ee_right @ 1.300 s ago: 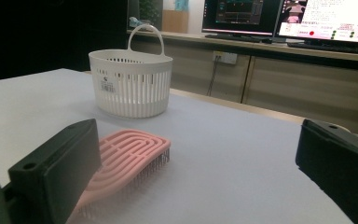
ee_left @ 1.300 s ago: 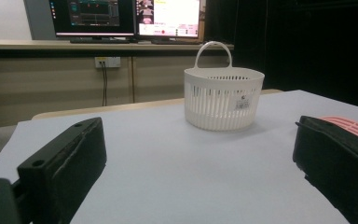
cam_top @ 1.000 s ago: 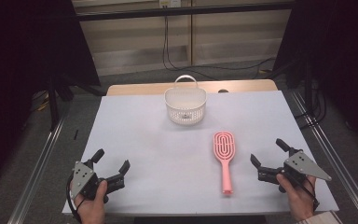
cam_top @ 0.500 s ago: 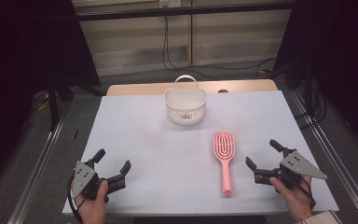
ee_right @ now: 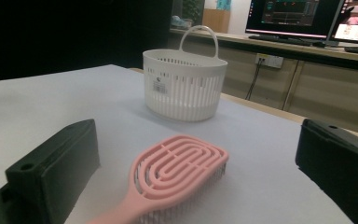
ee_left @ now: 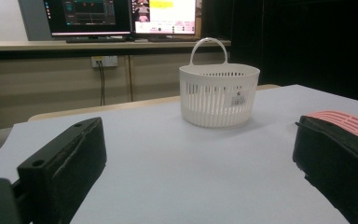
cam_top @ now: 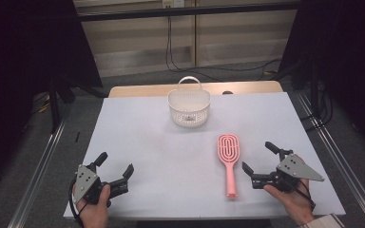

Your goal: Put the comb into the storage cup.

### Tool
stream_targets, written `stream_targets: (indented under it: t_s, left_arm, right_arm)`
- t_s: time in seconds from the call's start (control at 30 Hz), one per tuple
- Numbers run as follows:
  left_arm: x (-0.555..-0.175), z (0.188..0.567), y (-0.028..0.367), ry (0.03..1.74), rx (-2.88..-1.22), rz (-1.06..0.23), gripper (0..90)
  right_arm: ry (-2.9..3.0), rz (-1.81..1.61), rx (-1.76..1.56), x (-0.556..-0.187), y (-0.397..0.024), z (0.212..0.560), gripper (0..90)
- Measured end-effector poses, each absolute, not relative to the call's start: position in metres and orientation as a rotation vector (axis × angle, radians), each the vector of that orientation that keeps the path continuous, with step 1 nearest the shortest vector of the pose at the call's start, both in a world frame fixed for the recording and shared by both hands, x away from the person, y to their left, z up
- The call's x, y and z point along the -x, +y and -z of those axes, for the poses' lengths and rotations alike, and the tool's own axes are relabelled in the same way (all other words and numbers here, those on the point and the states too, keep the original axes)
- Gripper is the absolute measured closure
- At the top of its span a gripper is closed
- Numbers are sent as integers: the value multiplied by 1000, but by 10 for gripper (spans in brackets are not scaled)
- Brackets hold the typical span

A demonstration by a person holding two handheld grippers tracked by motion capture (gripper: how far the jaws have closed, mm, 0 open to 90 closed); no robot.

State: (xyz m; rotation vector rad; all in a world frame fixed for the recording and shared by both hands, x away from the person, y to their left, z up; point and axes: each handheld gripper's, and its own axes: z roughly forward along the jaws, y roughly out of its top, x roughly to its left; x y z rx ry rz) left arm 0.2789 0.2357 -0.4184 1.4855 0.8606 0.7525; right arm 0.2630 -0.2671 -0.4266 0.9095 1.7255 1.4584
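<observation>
Overhead, both grippers, left (cam_top: 115, 172) and right (cam_top: 261, 164), rest with jaws released on the tabletop (cam_top: 142, 137); nothing's grasped yet. Left gripper view: basket (ee_left: 219, 95) stands empty. Right gripper view: brush (ee_right: 172, 179) lies between its jaws, ungrasped.

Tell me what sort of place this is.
Probably a lab or recording workstation, not a home. A white-covered table stands between dark curtains, monitors sit on a counter behind it, and a person's hands hold a left gripper and a right gripper beside a staged basket and pink hairbrush.
</observation>
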Motion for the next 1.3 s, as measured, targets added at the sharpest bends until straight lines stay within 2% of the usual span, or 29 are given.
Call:
stream_targets:
  t_s: [0.73, 1.3]
  left_arm:
    - [-279, 418, 236, 857, -1498, -770, 28]
    - [-281, 418, 235, 862, -1504, -777, 28]
  right_arm:
    - [1781, -1490, -855, -289, -234, 423, 7]
    - [1736, -1516, -884, -311, -225, 410, 31]
